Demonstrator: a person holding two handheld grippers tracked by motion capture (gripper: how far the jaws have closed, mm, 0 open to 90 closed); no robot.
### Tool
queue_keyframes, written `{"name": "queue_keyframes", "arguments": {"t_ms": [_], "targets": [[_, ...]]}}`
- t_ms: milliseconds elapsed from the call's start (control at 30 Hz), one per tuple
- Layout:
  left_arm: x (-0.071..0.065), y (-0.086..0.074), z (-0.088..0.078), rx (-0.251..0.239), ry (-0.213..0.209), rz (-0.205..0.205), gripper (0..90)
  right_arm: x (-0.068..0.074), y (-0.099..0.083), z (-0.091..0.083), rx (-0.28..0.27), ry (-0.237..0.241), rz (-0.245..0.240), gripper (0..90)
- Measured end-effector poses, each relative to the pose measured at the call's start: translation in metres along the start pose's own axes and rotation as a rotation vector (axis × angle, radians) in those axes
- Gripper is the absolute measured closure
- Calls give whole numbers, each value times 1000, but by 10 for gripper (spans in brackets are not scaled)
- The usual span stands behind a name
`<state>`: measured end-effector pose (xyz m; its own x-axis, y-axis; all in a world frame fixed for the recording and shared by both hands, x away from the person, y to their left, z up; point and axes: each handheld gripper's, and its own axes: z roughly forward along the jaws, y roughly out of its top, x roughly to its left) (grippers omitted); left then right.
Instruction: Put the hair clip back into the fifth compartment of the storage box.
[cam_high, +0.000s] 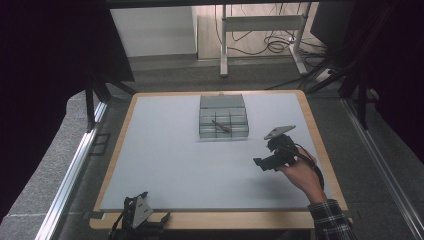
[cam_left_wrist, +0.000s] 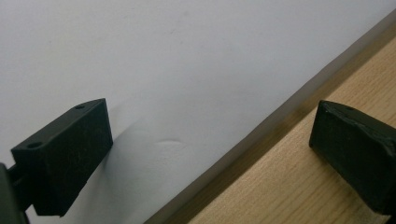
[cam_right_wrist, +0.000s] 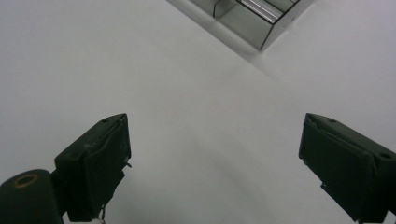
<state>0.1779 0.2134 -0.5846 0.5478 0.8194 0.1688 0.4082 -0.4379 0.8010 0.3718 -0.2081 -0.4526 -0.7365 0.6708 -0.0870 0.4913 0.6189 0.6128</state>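
Possibly the tool, lying across the box at the far middle of the mat, is knocked off if the empty, wide-apart right gripper is brought in carelessly, while the left gripper, also apart, is rested at the near edge.

Wood-edged table under a grey mat (compartmented tray at the far middle, left gripper near edge).

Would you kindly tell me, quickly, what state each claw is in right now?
Left claw: open, holding nothing, lying at the table's near edge.
Right claw: open, holding nothing, above the white mat.
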Motion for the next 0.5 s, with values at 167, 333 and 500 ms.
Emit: {"name": "queue_keyframes", "arguments": {"t_ms": [167,333,500], "targets": [[0,0,0,0,0,0,0,-2,-5,-2,2,-3,6,79],[0,0,0,0,0,0,0,-3,-11,-4,0,-7,14,74],[0,0,0,0,0,0,0,-3,-16,-7,1,-13,16,70]]}}
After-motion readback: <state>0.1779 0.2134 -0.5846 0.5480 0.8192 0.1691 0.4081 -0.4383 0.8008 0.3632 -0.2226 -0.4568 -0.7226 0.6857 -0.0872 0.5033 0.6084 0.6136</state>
